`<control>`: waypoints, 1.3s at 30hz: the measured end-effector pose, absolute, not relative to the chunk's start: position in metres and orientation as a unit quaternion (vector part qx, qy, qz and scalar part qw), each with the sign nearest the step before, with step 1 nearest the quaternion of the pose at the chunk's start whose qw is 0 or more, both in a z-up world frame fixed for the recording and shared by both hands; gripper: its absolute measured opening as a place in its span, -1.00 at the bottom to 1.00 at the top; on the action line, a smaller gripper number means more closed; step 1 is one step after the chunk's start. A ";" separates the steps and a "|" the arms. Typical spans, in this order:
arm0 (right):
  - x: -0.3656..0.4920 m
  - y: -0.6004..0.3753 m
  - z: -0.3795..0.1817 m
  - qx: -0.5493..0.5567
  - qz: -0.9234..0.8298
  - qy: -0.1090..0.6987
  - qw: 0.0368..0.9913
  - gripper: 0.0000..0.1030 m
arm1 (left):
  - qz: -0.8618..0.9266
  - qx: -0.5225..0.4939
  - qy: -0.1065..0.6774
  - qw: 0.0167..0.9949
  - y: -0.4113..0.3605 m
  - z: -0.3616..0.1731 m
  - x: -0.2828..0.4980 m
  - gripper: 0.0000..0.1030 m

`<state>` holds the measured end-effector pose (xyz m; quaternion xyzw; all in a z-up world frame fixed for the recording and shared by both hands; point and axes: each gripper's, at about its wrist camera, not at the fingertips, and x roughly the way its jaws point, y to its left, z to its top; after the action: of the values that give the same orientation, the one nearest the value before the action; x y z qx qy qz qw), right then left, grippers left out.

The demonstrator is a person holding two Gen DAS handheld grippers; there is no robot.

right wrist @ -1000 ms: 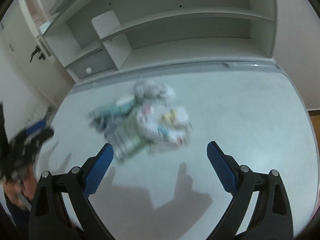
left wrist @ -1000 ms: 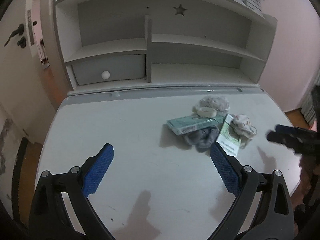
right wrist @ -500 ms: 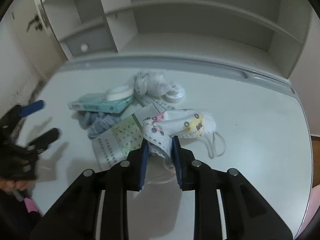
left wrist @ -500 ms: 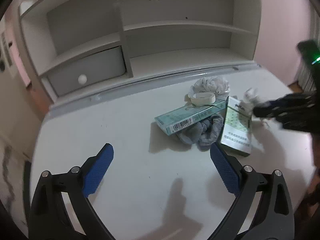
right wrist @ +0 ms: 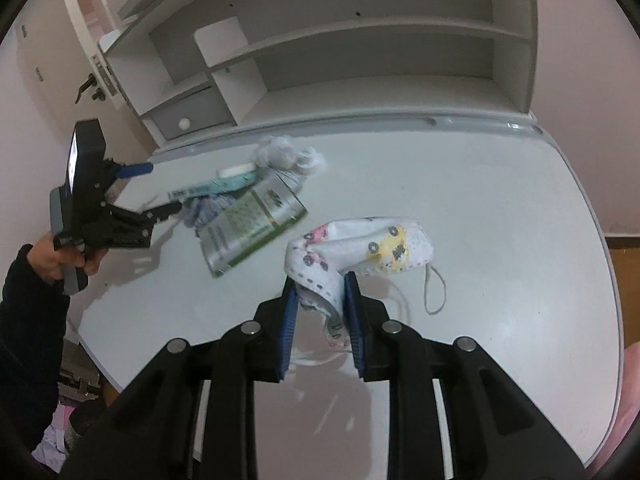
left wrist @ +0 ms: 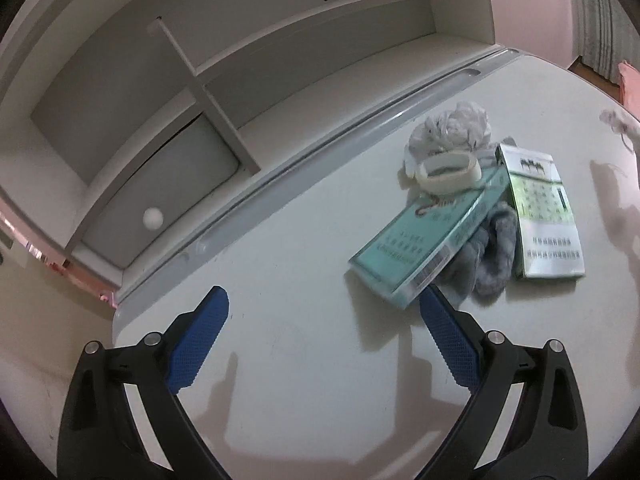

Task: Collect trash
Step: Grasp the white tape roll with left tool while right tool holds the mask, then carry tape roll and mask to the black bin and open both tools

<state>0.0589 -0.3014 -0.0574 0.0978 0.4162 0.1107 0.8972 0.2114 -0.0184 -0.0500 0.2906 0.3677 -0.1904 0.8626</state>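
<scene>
1. Right gripper (right wrist: 319,280) first: its 2 blue jaws are pinched narrow on the patterned face mask (right wrist: 360,242), clamping a bunched fold of cloth between the pads.
2. The rest of the mask spreads out ahead of the jaw tips, yellow and pink prints facing up, and its ear loop (right wrist: 434,290) trails off to the right of the right jaw over the white desk (right wrist: 480,200).
3. Ahead and left of those jaws lies a green-and-white carton (right wrist: 252,224), flat on the desk and clear of the mask.
4. Over to the left gripper (left wrist: 324,312): jaws spread wide, nothing between them, only bare desk in the gap.
5. Right at the tip of its right jaw sits the corner of a teal box (left wrist: 424,240); touching or not, I cannot tell.
6. Just right of the box a grey cloth (left wrist: 492,256) is bunched, partly tucked under it.
7. Further out, a white tape roll (left wrist: 448,170) rests on the far end of the teal box.
8. Beyond that, a crumpled white tissue (left wrist: 452,126) sits near the desk's back rail.
9. Farthest out, the shelf unit (left wrist: 280,40) rises behind the desk, with a drawer (left wrist: 168,200) ahead of the left jaw.
</scene>
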 end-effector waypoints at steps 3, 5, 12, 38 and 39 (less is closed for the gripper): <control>0.056 -0.306 -0.063 0.105 0.112 0.421 0.894 -0.54 | -0.190 0.292 0.362 0.865 -0.028 -0.049 0.219 0.81; 0.055 -0.304 -0.065 0.104 0.115 0.421 0.894 -0.54 | -0.196 0.290 0.356 0.866 -0.033 -0.047 0.222 0.80; 0.050 -0.303 -0.065 0.105 0.133 0.419 0.892 -0.54 | -0.228 0.323 0.359 0.845 -0.055 -0.044 0.230 0.65; 0.018 -0.353 -0.052 0.159 0.114 0.392 0.899 -0.53 | -0.205 0.140 0.461 0.852 -0.105 -0.025 0.233 -0.31; 0.012 -0.359 -0.051 0.161 0.105 0.387 0.902 -0.53 | -0.204 0.135 0.458 0.854 -0.104 -0.020 0.227 -0.31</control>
<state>0.0117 -0.3593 -0.0505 0.1610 0.3874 0.1054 0.9016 0.2267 -0.1036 -0.0197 0.1350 0.4585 -0.2040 0.8544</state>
